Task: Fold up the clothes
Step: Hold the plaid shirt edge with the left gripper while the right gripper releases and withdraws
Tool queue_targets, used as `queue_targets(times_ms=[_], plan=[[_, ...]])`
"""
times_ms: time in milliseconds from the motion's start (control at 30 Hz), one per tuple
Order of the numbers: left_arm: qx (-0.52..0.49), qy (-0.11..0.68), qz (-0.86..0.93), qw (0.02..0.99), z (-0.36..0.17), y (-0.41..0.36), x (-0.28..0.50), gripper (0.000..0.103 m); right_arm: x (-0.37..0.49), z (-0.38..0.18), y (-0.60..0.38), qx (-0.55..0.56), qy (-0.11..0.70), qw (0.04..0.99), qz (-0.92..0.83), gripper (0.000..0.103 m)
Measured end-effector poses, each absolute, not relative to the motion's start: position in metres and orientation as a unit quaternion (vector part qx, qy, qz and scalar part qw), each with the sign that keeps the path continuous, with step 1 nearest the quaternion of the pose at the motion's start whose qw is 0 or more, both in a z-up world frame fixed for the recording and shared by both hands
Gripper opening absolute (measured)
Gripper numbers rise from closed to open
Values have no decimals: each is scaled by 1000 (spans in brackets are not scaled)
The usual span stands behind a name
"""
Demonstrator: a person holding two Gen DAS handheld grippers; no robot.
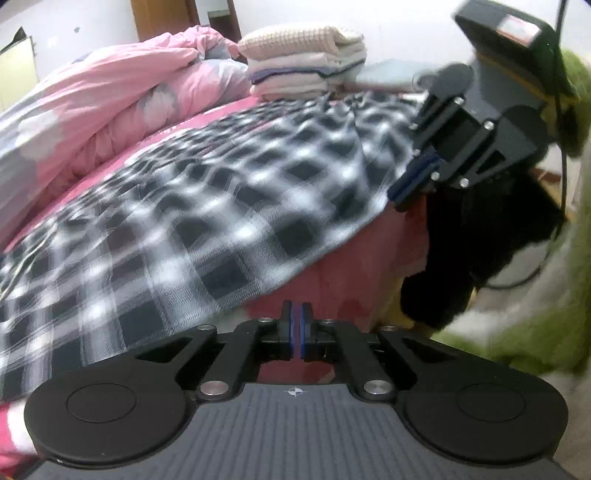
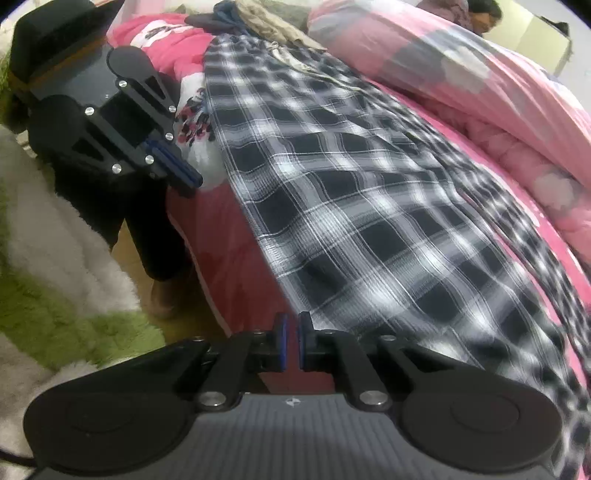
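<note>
Upper left of the left wrist view: rumpled pink duvet [image 1: 110, 85], with a wooden door [image 1: 162, 16] behind it. Top centre: stack of folded cream knitwear [image 1: 303, 62], a pale blue pillow [image 1: 388, 75] just beside it. Lower left of the right wrist view: green and white shaggy rug [image 2: 55, 295].

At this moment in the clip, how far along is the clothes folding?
Done: a stack of folded clothes sits at the far end of the bed. In hand: a black-and-white plaid garment lies along the bed's edge; the left gripper is shut beside that edge, the right gripper slightly open; whether either holds fabric is unclear. Left: folding the plaid garment and the heaped clothes behind it.
</note>
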State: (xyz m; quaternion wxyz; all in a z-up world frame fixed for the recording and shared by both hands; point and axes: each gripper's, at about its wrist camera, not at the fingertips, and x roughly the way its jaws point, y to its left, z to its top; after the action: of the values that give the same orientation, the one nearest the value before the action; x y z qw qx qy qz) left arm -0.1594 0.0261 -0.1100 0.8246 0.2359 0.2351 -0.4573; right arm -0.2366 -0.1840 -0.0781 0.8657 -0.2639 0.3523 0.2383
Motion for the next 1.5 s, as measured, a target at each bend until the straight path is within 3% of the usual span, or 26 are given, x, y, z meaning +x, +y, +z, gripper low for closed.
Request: queue_targets(times_ms=[100, 133, 200, 300, 500, 567, 667, 767, 900, 1000, 1033, 1100, 1500], plan=[[221, 220, -487, 816, -105, 4, -157, 12, -245, -64, -211, -218, 350, 892, 185, 7], [219, 213, -499, 811, -104, -5, -158, 20, -248, -58, -227, -185, 347, 906, 157, 7], [219, 194, -522, 801, -103, -25, -160, 24, -259, -63, -261, -87, 341, 929, 116, 11], [223, 160, -559, 782, -103, -59, -165, 32, -276, -75, -312, 67, 325, 942, 57, 26], [272, 113, -595, 748, -117, -130, -171, 33, -312, -97, -415, 365, 265, 890, -66, 39], [291, 102, -601, 737, -120, -147, -174, 33, -323, -105, -449, 457, 239, 850, -106, 51], [313, 100, -603, 727, -127, -170, -175, 33, -341, -116, -500, 585, 193, 771, -163, 59], [330, 100, -597, 725, -131, -186, -174, 33, -334, -132, -511, 619, 196, 744, -159, 62], [330, 105, -595, 725, -132, -196, -172, 30, -325, -141, -516, 625, 195, 742, -144, 56], [327, 108, -593, 727, -133, -201, -170, 14, -322, -140, -515, 611, 190, 756, -142, 30], [325, 111, -592, 729, -133, -202, -168, 6, -321, -139, -515, 605, 188, 760, -142, 15], [313, 116, -594, 732, -131, -204, -164, 1, -321, -134, -515, 594, 180, 771, -143, 9], [187, 180, -660, 705, -87, -188, -146, 0, -354, -82, -503, 548, 121, 811, -168, 7]])
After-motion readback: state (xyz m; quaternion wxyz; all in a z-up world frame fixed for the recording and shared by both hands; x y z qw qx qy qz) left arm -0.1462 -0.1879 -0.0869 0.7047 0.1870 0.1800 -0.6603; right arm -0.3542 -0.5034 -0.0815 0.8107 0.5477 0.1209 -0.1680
